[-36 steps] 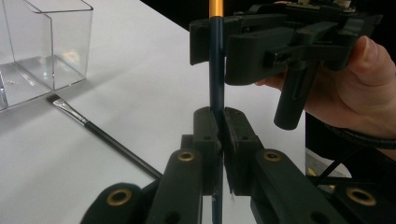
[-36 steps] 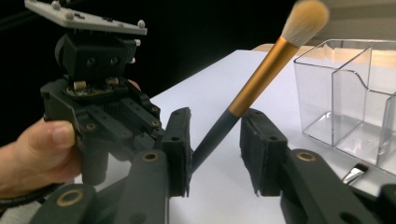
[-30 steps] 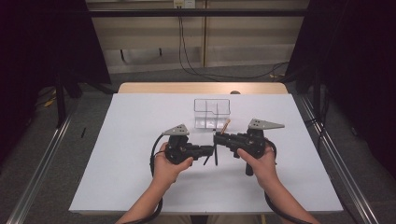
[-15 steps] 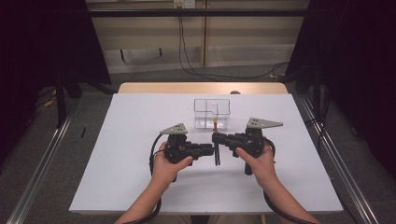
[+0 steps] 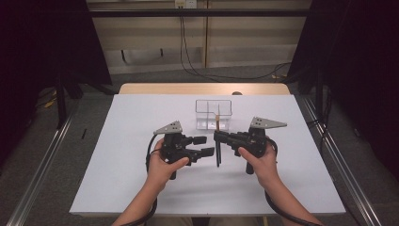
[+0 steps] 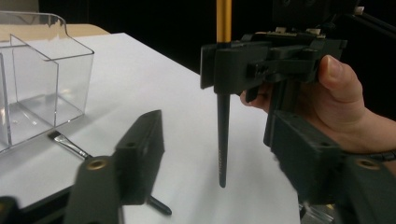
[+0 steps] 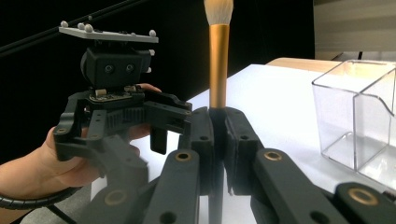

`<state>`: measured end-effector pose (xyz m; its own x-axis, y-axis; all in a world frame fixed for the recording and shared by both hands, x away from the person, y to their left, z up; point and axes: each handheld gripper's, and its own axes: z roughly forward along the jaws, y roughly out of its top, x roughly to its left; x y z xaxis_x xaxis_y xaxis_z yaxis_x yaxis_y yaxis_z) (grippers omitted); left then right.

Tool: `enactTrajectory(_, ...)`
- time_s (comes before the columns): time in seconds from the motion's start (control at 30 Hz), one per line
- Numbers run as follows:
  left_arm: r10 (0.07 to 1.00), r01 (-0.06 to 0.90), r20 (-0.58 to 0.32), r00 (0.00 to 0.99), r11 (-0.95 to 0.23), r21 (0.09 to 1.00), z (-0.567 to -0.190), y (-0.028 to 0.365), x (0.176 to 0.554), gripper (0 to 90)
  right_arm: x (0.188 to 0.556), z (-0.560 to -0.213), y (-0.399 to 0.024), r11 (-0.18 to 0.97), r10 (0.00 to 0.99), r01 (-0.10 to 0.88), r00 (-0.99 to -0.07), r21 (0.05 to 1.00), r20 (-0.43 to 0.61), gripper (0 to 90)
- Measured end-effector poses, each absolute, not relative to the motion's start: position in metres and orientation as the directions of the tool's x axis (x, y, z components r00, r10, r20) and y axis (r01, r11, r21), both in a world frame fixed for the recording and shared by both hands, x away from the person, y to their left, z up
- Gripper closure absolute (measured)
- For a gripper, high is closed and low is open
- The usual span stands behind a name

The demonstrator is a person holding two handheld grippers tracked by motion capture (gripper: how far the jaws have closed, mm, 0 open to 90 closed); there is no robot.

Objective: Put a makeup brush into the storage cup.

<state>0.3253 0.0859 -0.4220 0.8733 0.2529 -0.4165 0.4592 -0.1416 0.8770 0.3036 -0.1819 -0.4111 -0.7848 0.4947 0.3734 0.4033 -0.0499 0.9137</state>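
Right gripper view: right gripper (image 7: pixel 218 154) jaws clenched on upright makeup brush (image 7: pixel 218 65) below gold ferrule. Left gripper (image 6: pixel 219 186) jaws just released, spread around handle. Light, stiff, slippery; grasp black handle, never soft bristles.
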Motion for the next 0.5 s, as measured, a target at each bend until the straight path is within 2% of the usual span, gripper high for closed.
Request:
enactTrajectory(0.3,0.280,0.437,-0.387,0.879,-0.149,0.887,-0.423,0.095,0.323,14.5,0.303,-0.406,-0.175,-0.045,0.486,0.390,-0.796,0.920,0.361,83.9)
enactTrajectory(0.5,0.291,0.428,-0.375,0.880,-0.147,0.892,-0.420,0.106,0.321,8.9,0.301,-0.405,-0.174,-0.045,0.486,0.382,-0.799,0.923,0.354,83.8)
